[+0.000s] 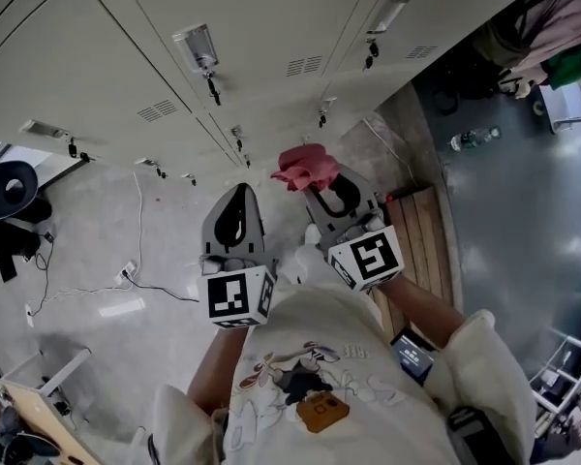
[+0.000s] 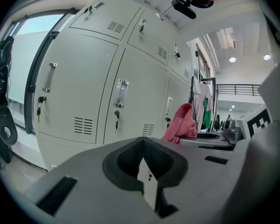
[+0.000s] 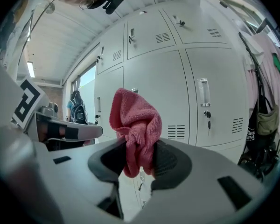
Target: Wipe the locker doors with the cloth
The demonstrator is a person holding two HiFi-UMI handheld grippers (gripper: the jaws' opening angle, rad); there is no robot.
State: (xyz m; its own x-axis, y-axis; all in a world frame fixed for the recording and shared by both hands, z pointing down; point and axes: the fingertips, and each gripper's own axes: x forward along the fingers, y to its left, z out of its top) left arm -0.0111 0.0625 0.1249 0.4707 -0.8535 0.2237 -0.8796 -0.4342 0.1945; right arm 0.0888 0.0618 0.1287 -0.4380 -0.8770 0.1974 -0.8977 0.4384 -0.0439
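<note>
A pink cloth (image 1: 303, 166) is bunched between the jaws of my right gripper (image 1: 321, 184), which is shut on it. In the right gripper view the cloth (image 3: 134, 118) stands up out of the dark pads of that gripper (image 3: 139, 148), a short way in front of a grey locker door (image 3: 164, 90). My left gripper (image 1: 240, 192) is beside it on the left, shut and holding nothing. In its own view the left gripper (image 2: 141, 141) faces the locker doors (image 2: 79, 78), with the cloth (image 2: 181, 122) off to the right. The lockers (image 1: 271, 27) fill the top of the head view.
A wooden bench (image 1: 428, 250) runs along my right side. A water bottle (image 1: 474, 139) lies on the dark floor beyond it, with hanging clothes (image 1: 552, 37) at the far right. Cables (image 1: 136, 279) and a black seat (image 1: 8, 190) are on the left. Keys hang from several locks.
</note>
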